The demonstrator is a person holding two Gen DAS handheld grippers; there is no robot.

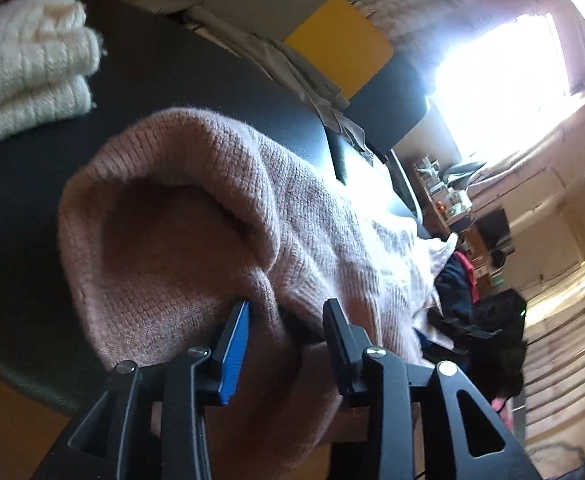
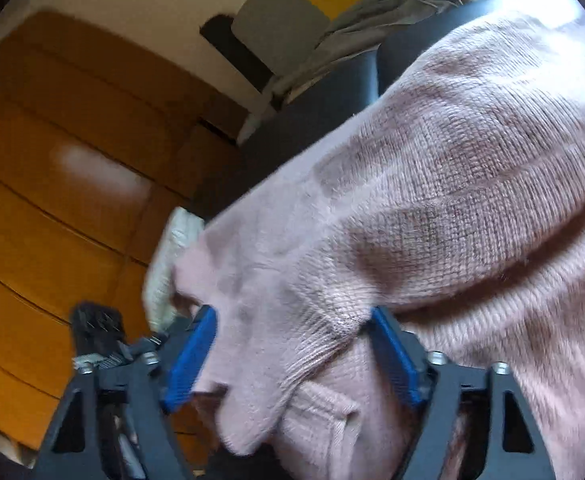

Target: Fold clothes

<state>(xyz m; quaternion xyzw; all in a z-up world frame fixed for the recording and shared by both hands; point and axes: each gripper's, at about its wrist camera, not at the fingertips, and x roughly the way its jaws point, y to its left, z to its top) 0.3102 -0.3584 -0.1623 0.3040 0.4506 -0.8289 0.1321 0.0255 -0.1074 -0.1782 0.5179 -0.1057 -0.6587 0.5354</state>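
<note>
A pink knit sweater (image 1: 196,216) lies on a round black table (image 1: 164,68), with its near edge raised into an arched fold. My left gripper (image 1: 286,332) is shut on a thick bunch of that edge, which fills the gap between the blue pad and the black finger. In the right wrist view the same sweater (image 2: 432,184) fills the right half. My right gripper (image 2: 292,340) stands wide open. The ribbed hem and a loose lobe of the sweater hang between its blue pads (image 2: 190,356) without being pinched. The picture is blurred there.
A folded cream knit (image 1: 28,72) sits at the table's far left, and its edge (image 2: 168,272) shows behind the pink sweater. Grey cloth (image 1: 292,68) hangs over a grey and yellow panel (image 1: 332,40) beyond the table. Orange-brown wooden panels (image 2: 72,160) lie to the left.
</note>
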